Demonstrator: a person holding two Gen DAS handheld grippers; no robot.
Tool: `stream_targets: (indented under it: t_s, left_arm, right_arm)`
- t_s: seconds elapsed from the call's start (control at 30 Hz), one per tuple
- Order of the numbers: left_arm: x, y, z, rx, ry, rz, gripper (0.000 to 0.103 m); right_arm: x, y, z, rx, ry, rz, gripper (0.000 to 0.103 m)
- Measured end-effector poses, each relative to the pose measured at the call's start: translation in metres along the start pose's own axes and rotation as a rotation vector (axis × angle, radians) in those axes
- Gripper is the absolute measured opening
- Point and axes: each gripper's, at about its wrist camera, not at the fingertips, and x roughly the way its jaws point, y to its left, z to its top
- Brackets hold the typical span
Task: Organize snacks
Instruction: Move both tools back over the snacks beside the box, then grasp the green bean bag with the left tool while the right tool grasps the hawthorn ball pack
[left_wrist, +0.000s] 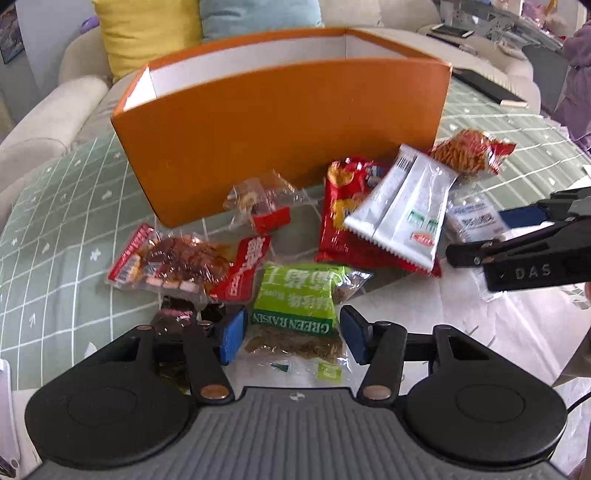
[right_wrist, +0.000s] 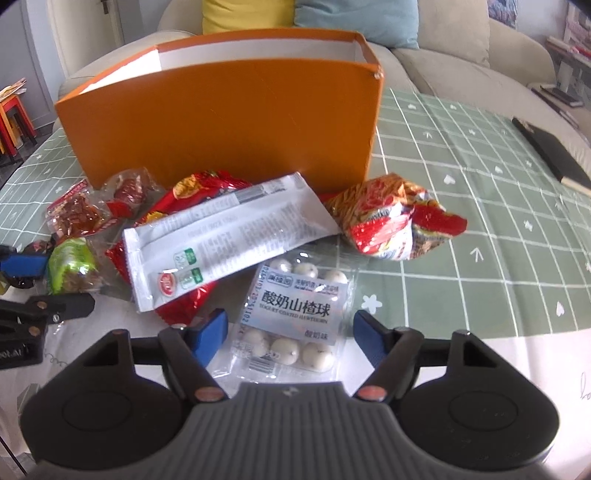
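The left gripper (left_wrist: 291, 334) hangs low in its frame with the raisin pack (left_wrist: 299, 306) lying between its blue pads (left_wrist: 232, 338), a gap showing on either side, so the jaws are released and grasp nothing. The right gripper (right_wrist: 290, 334) stands the same way over the hawthorn pack (right_wrist: 295, 314), which lies at lower centre of its view between the spread fingers, untouched as far as I can see. Just above the raisin pack, to the left, lies a clear meat pack (left_wrist: 173, 264) with red ends, and higher still a small clear pack (left_wrist: 258, 205) sits against the orange box (left_wrist: 277, 122). To the right of centre a white pack (left_wrist: 402, 214) lies slantwise on top of a red bag (left_wrist: 340, 221), and a crumpled red and orange bag (left_wrist: 472, 151) rests at the box's right corner. The box stands upright across the upper middle of both views, open at the top, white inside. All of it sits on a table with a green checked cloth (right_wrist: 461, 184); the near part of the surface looks white. Behind the box is a pale sofa (right_wrist: 461, 48) with a yellow cushion (left_wrist: 147, 33) and a light blue cushion (left_wrist: 258, 14). A dark flat thing (right_wrist: 554, 151) lies on the cloth at the right edge of the right view.
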Motion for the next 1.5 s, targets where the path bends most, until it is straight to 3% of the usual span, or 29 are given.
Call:
stream_targets:
  t_s: [0.37,0.63,1.07,1.27,1.5]
  left_arm:
    - [0.000,-0.006,-0.006,-0.041,-0.022,0.015,0.055]
    - [-0.010,-0.012,-0.012,-0.099,0.005,0.028,0.053]
    - [-0.038,-0.013,-0.016,-0.221,0.020,-0.019,0.050]
    - [-0.058,-0.016,-0.016,-0.245,-0.007,-0.023,0.049]
    - [-0.076,-0.015,-0.006,-0.279,-0.028,-0.017,0.049]
  right_arm:
    - [-0.001,0.006,-0.003,-0.046,-0.007,-0.003,0.063]
    - [-0.012,0.009,-0.008,-0.059,0.039,0.014,0.061]
    - [-0.043,0.011,-0.022,0.002,0.127,0.094,0.059]
    - [-0.066,0.017,-0.025,-0.006,0.114,0.137,0.058]
    - [-0.098,0.026,-0.023,-0.055,0.042,0.161,0.058]
